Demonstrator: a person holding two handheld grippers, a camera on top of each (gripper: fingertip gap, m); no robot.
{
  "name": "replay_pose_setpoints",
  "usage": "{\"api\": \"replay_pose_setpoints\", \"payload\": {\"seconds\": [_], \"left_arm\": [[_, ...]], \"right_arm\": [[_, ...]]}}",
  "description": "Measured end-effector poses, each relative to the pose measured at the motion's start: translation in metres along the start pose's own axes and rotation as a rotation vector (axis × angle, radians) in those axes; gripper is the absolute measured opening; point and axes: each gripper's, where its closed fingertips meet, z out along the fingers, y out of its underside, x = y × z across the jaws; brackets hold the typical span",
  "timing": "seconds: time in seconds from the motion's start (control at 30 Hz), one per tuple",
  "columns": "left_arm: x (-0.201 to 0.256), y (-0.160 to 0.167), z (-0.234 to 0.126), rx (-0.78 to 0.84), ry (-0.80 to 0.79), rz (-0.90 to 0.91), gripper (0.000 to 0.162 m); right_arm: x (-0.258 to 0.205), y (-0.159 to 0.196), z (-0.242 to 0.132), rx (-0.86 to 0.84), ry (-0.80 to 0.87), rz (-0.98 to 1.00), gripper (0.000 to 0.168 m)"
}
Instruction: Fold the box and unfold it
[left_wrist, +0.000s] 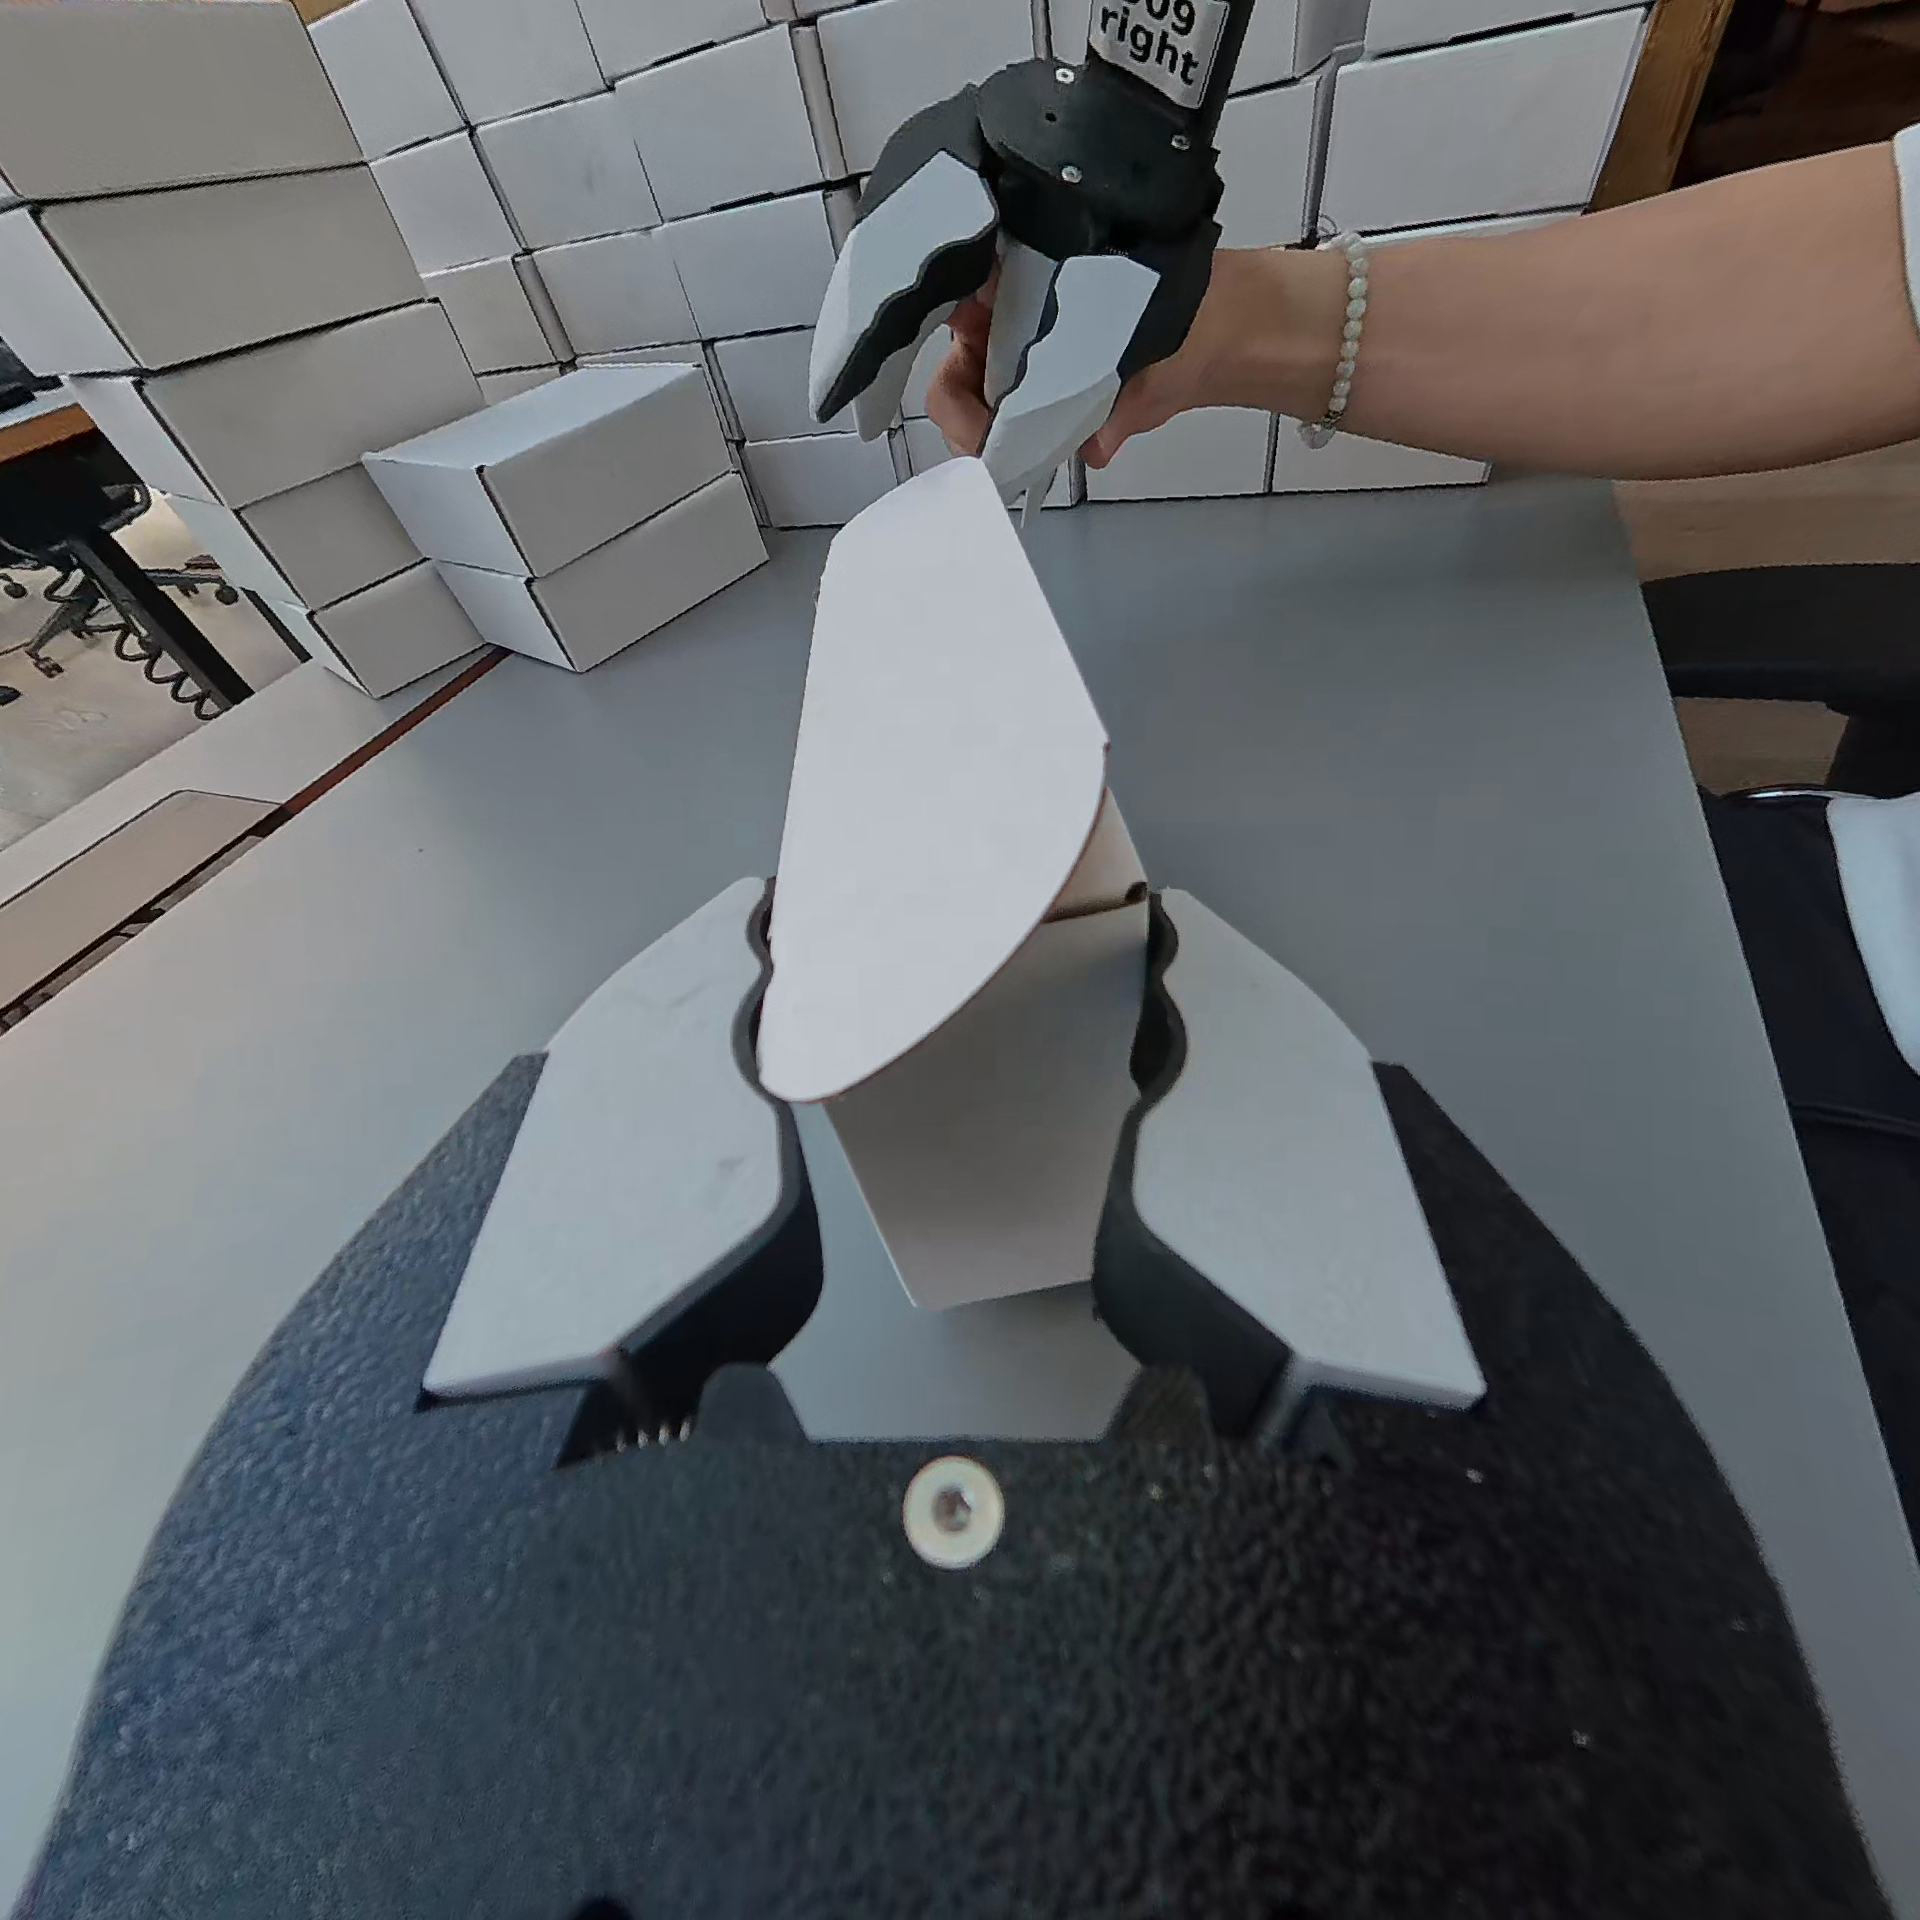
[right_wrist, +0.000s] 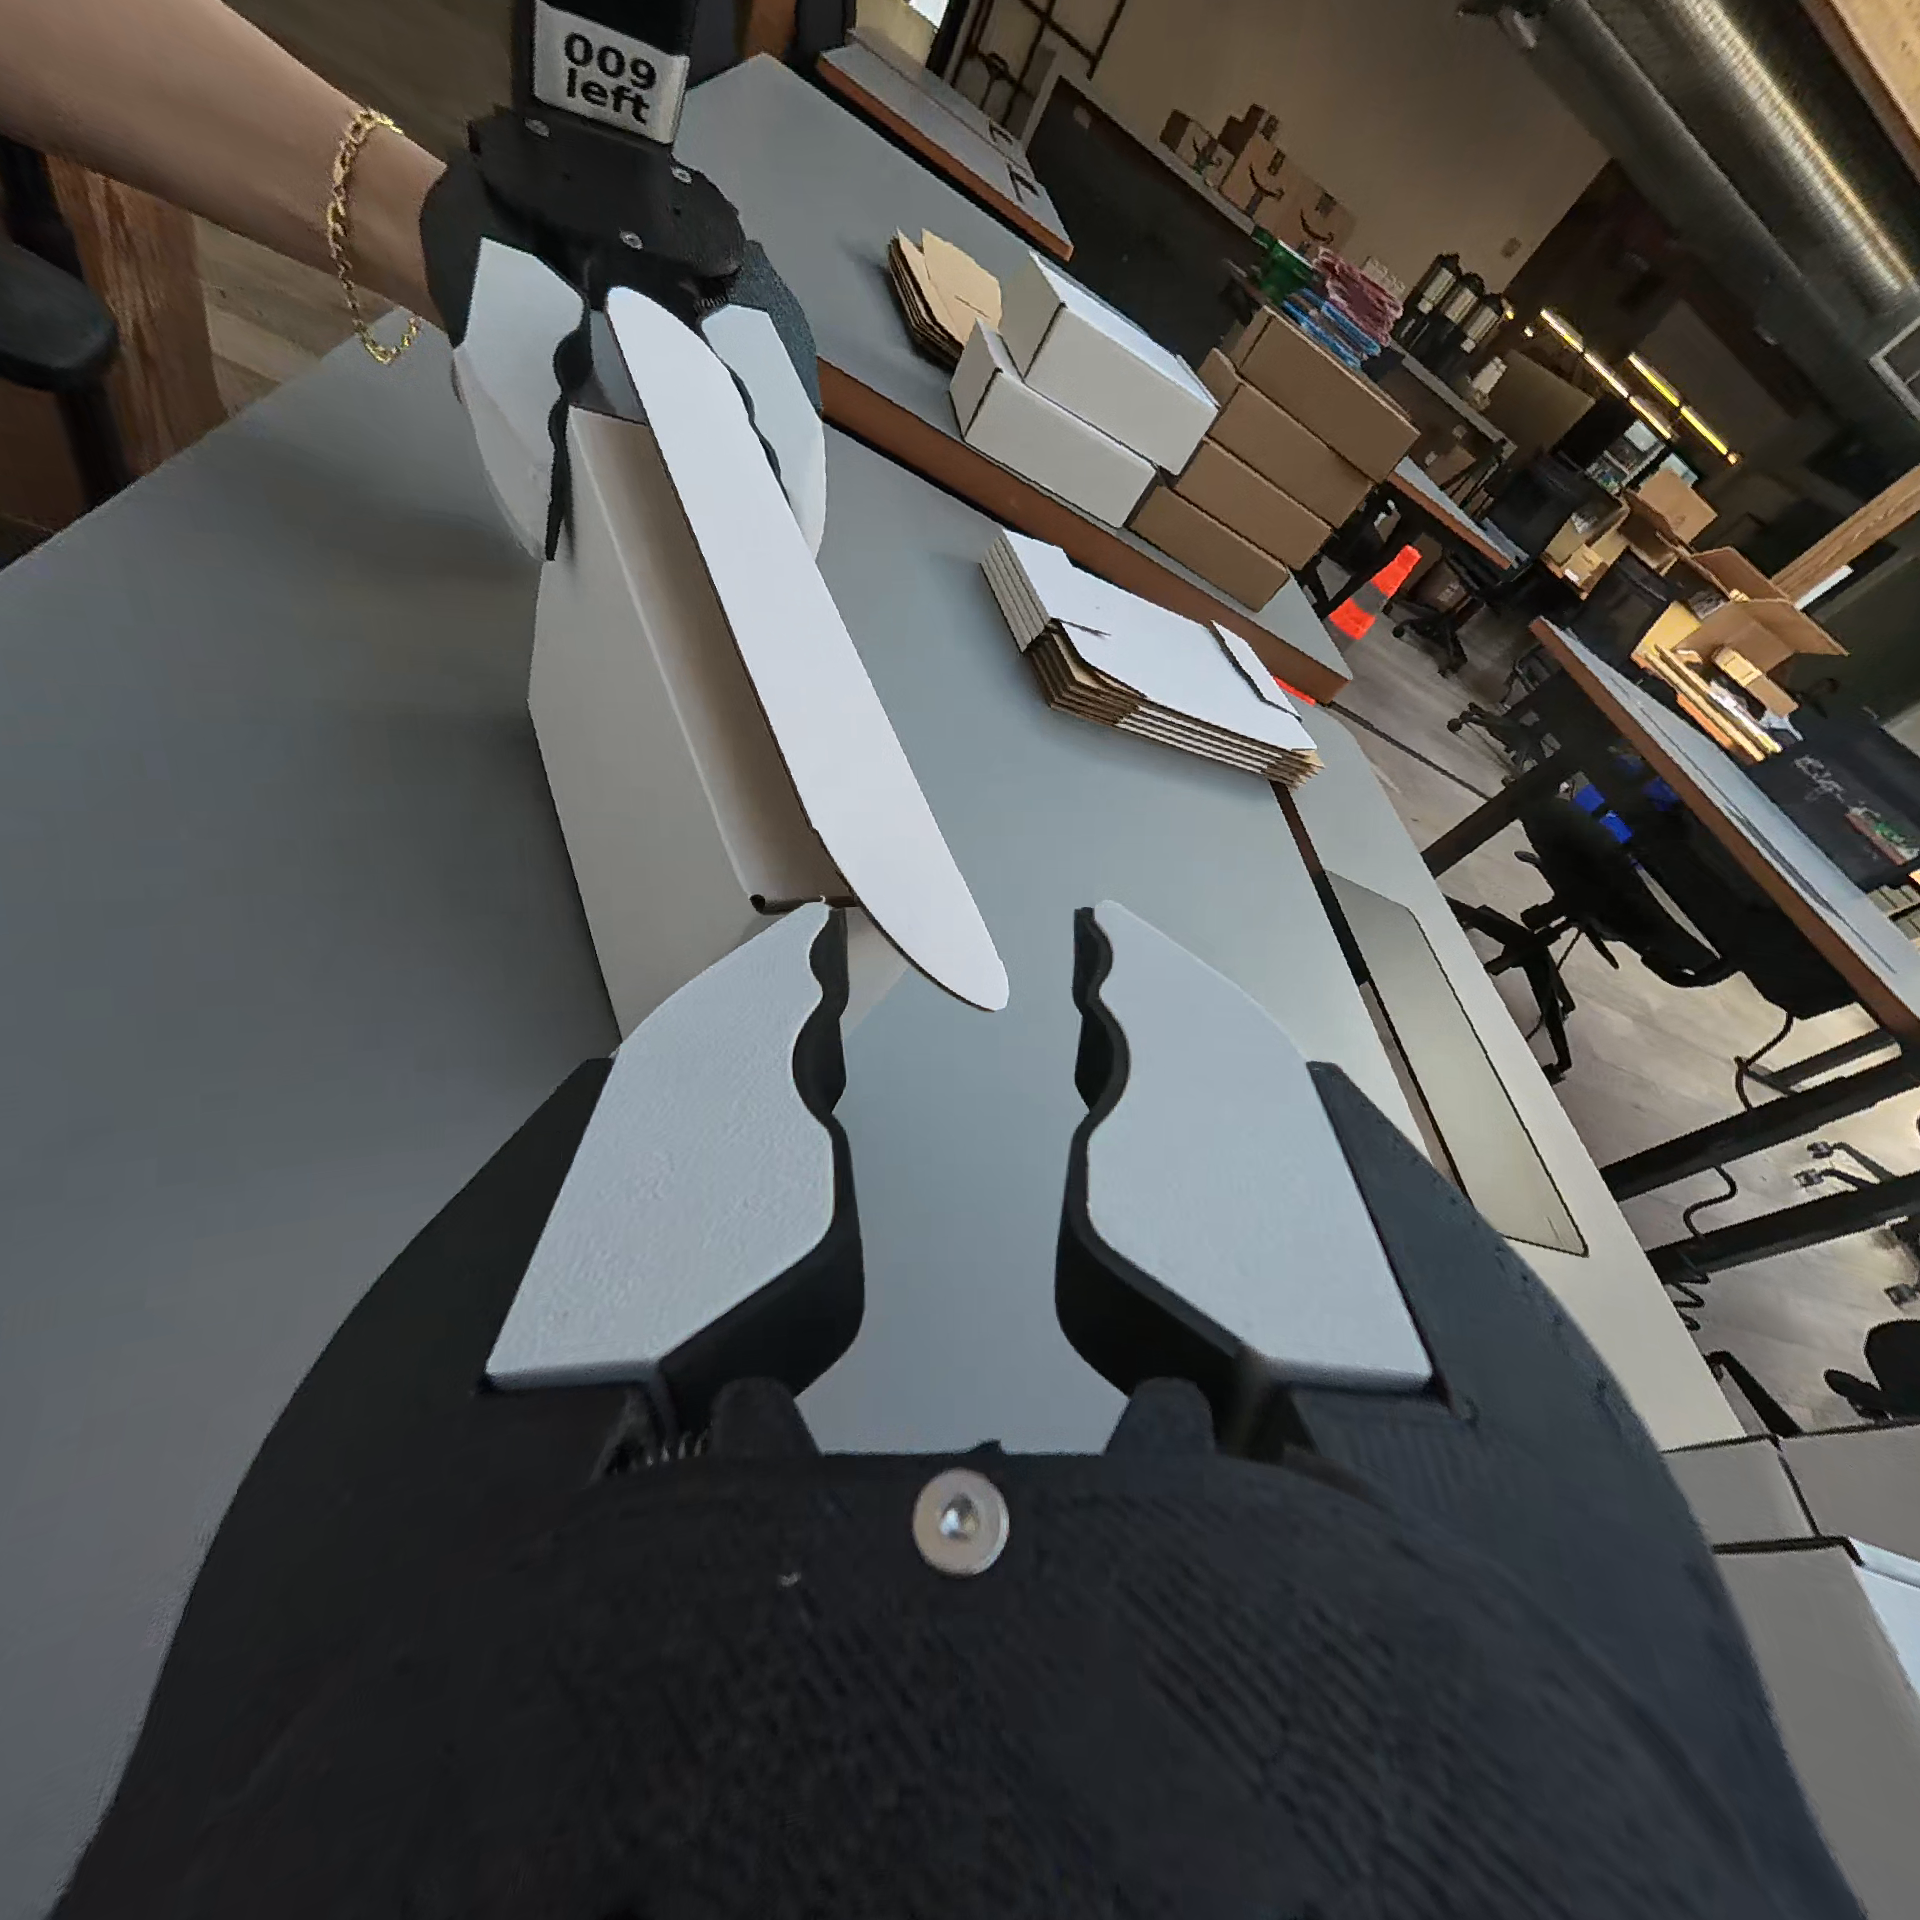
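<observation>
The left gripper (left_wrist: 961, 1049) is clamping the near end of the white box (left_wrist: 977, 1174), its two fingers pressing the box's side walls from either side. The box is sitting on the grey tabletop (left_wrist: 1351, 790) with its long axis running straight away from this gripper toward the other one. Its rounded lid flap (left_wrist: 914, 790) is standing up, tilted, not closed, and it is running along that same axis.

The right gripper (right_wrist: 956, 935) is hanging at the far end of the box with its fingers spread apart and nothing between them. In the right wrist view, its left finger (right_wrist: 727, 1039) is sitting just beside the box's end corner, and the flap tip (right_wrist: 966, 966) is reaching into the gap between the fingers; whether it is touching them cannot be told.

Stacked white boxes (left_wrist: 582, 520) are lining the back of the tabletop, and a pile of flat box blanks (right_wrist: 1153, 665) is lying to the side.
</observation>
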Motion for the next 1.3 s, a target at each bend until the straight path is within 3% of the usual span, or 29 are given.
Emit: {"api": "replay_pose_setpoints", "payload": {"seconds": [0.3, 0.53, 0.63, 1.13, 1.3], "left_arm": [[-0.002, 0.01, -0.003, 0.006, 0.033, -0.036, 0.066], [-0.001, 0.012, -0.005, 0.023, 0.058, -0.044, 0.065], [-0.003, 0.013, -0.005, 0.017, 0.049, -0.05, 0.066], [-0.003, 0.018, -0.005, -0.04, -0.006, -0.031, 0.064], [-0.004, 0.02, -0.006, -0.082, -0.008, -0.061, 0.064]], "right_arm": [[-0.009, 0.002, 0.009, -0.015, -0.102, -0.039, 0.007], [0.006, -0.005, 0.014, 0.074, -0.089, 0.088, 0.013], [0.009, -0.003, 0.018, 0.087, -0.105, 0.139, 0.006], [0.02, -0.003, 0.024, 0.034, -0.259, 0.814, 0.006], [0.016, -0.003, 0.023, 0.002, -0.25, 0.867, 0.005]]}}
